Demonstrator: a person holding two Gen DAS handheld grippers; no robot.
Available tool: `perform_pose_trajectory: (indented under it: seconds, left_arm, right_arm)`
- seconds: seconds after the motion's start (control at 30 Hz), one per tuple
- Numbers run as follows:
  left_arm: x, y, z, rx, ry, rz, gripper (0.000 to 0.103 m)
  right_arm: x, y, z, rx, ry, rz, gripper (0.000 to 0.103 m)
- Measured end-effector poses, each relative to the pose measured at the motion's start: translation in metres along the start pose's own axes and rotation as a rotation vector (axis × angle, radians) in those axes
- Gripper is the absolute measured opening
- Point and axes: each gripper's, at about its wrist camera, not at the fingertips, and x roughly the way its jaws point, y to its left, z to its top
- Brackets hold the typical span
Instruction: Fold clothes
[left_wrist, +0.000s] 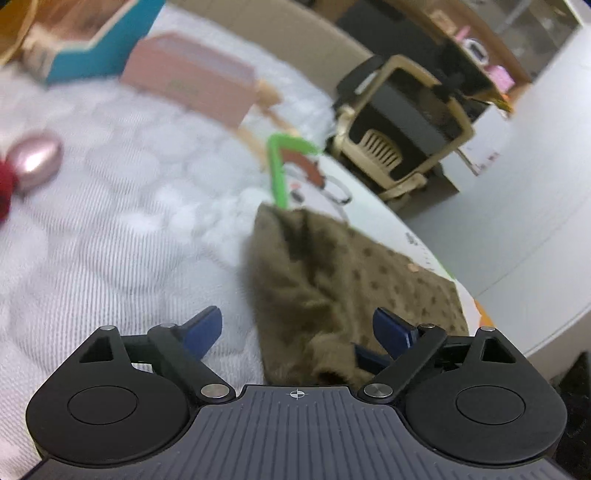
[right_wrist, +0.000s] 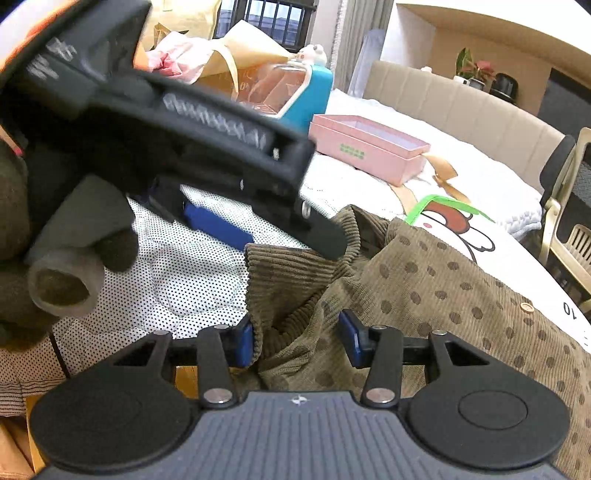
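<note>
A: Progress so far?

B: Early, by the look of it. Nearest the right gripper (right_wrist: 301, 338): a bunched fold of the olive-brown corduroy garment with dark polka dots (right_wrist: 424, 288), lying between blue pads set well apart, so parted jaws rather than a firm pinch. Same garment in front of the left gripper (left_wrist: 297, 330), jaws spread wide, cloth between the blue fingers (left_wrist: 391, 328) but unclamped. Crumpled and rucked at the near edge, ribbed collar turned up, no neat crease anywhere. Judged: smoothing, then every fold, still to come.

A: And where exactly?

B: Spread over the white printed mat with a green edge and a cartoon figure (right_wrist: 461, 229), itself on the white quilted bed cover (left_wrist: 110, 221).

A: Around the garment?

B: Just left of it, a white dotted cloth (right_wrist: 177, 280). Above that, the other hand-held tool's black body, held by a hand in a dark glove (right_wrist: 66, 258), crossing close over the collar. Beyond the garment, a pale pink rectangular cardboard box (right_wrist: 365, 147) with tan ribbon; further still, a teal-sided container with a clear top (right_wrist: 295, 92). Left, well apart, a shiny pink egg-shaped thing (left_wrist: 35, 158). Past the bed edge, a beige chair (left_wrist: 402, 122).

A: In the way?

B: Mostly the two tools crowding one spot; the pink box, perhaps, once the garment gets opened out.
</note>
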Motion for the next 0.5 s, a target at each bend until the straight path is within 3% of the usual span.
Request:
perform_pose_trajectory:
  seconds: [0.07, 0.1, 0.13, 0.17, 0.2, 0.23, 0.3, 0.4, 0.47, 0.5]
  left_arm:
    - [0.008, 0.001, -0.003, -0.019, 0.023, -0.017, 0.090]
    - [0.012, 0.000, -0.004, -0.019, 0.031, -0.031, 0.081]
    - [0.016, -0.002, -0.005, -0.018, 0.039, -0.045, 0.064]
    - [0.021, -0.003, -0.006, -0.018, 0.047, -0.060, 0.057]
    - [0.022, -0.006, -0.004, -0.023, 0.049, -0.088, 0.046]
    - [0.021, -0.008, -0.002, -0.029, 0.046, -0.117, 0.044]
    - [0.017, -0.013, 0.003, -0.045, 0.035, -0.164, 0.044]
    - [0.016, -0.024, 0.009, -0.074, 0.041, -0.228, 0.046]
    - [0.015, -0.033, 0.012, -0.047, 0.026, -0.217, 0.047]
    - [0.015, -0.033, 0.014, -0.049, 0.024, -0.218, 0.051]
  right_arm:
    - [-0.001, 0.002, -0.002, -0.006, -0.004, 0.001, 0.046]
    - [-0.003, 0.003, -0.003, -0.013, -0.006, -0.004, 0.046]
    - [-0.005, 0.004, -0.003, -0.021, -0.008, -0.010, 0.046]
    - [-0.006, 0.006, -0.004, -0.029, -0.009, -0.016, 0.047]
    - [-0.007, 0.008, -0.005, -0.040, -0.013, -0.024, 0.055]
    - [-0.006, 0.011, -0.005, -0.051, -0.016, -0.032, 0.070]
    - [-0.006, 0.019, -0.005, -0.086, -0.049, -0.061, 0.083]
    - [-0.004, 0.031, -0.003, -0.151, -0.075, -0.106, 0.083]
    - [0.001, 0.036, -0.002, -0.183, -0.076, -0.160, 0.082]
    - [0.003, 0.036, -0.002, -0.192, -0.082, -0.185, 0.070]
